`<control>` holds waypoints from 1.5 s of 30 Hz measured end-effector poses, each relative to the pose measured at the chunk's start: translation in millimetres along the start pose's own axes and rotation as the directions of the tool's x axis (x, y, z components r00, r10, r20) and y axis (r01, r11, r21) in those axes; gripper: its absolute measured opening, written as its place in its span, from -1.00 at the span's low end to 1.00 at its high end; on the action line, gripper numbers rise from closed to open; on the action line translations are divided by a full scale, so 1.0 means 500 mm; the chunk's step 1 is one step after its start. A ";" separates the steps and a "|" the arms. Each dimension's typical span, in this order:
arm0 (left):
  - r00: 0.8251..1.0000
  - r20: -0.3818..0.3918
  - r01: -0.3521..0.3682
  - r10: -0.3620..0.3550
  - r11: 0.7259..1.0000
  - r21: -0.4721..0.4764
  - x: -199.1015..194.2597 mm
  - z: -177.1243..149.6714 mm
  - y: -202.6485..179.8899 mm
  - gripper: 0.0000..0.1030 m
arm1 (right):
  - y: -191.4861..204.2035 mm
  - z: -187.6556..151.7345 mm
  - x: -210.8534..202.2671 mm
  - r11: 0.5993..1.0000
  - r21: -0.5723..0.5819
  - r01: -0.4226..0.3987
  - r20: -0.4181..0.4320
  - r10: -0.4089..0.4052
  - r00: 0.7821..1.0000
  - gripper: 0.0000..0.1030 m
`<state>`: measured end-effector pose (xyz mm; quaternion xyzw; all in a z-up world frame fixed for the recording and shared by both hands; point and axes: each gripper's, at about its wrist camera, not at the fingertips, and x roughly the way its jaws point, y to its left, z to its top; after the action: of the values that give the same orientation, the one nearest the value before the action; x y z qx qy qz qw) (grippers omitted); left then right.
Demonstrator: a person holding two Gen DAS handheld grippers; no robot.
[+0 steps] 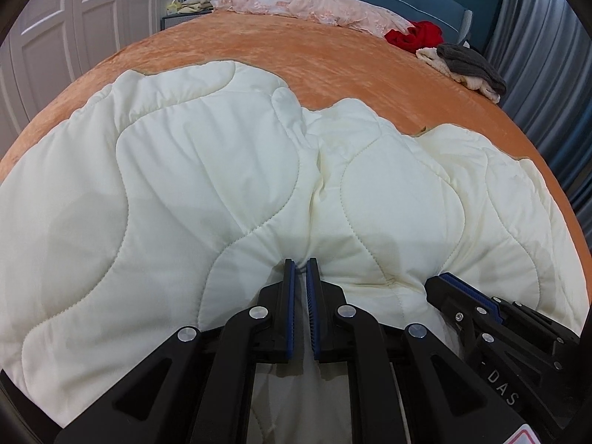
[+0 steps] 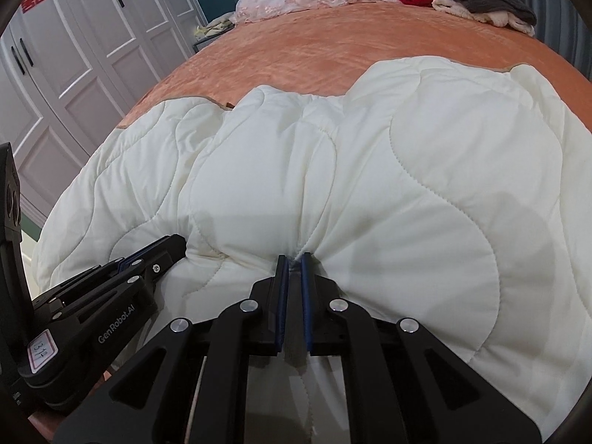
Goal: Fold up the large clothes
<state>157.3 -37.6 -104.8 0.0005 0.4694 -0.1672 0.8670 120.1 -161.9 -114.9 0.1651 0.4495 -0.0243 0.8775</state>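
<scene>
A cream quilted comforter (image 1: 229,170) lies bunched across the near half of the orange bed (image 1: 296,48); the right wrist view shows the same comforter (image 2: 425,170). My left gripper (image 1: 300,263) is shut on a pinch of its near edge, with fabric gathered between the blue pads. The right gripper (image 1: 440,281) sits close beside it, low right in the left wrist view. My right gripper (image 2: 295,257) is shut on a neighbouring fold of the same edge. The left gripper (image 2: 174,244) shows at the lower left there, pressed against the quilt.
At the far end lie a pink floral cover (image 1: 314,3), a red garment (image 1: 414,35) and a grey and cream pile (image 1: 466,64). White wardrobe doors (image 2: 81,48) stand to the left and grey curtains (image 1: 547,74) to the right. Orange bedspread (image 2: 296,48) shows beyond the quilt.
</scene>
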 end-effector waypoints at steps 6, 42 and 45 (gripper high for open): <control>0.995 -0.043 0.086 -0.090 0.993 -0.078 -0.055 0.013 0.042 -0.81 | 0.018 0.017 -0.064 0.999 0.035 -0.003 -0.026 0.004 1.000 -0.78; 0.974 0.071 0.218 -0.213 0.816 -0.535 -0.208 -0.018 0.304 -0.55 | 0.114 0.020 0.004 0.999 -0.008 0.041 -0.189 -0.041 0.981 -0.73; 0.965 0.122 0.261 -0.230 0.850 -0.458 -0.264 0.002 0.270 -0.67 | 0.114 0.023 -0.021 1.000 0.001 0.022 -0.181 -0.021 0.983 -0.73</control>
<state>131.1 127.8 -17.9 -0.2747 0.4648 -0.1577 0.8268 133.9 -112.7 -85.1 0.1633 0.5293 -0.0195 0.8324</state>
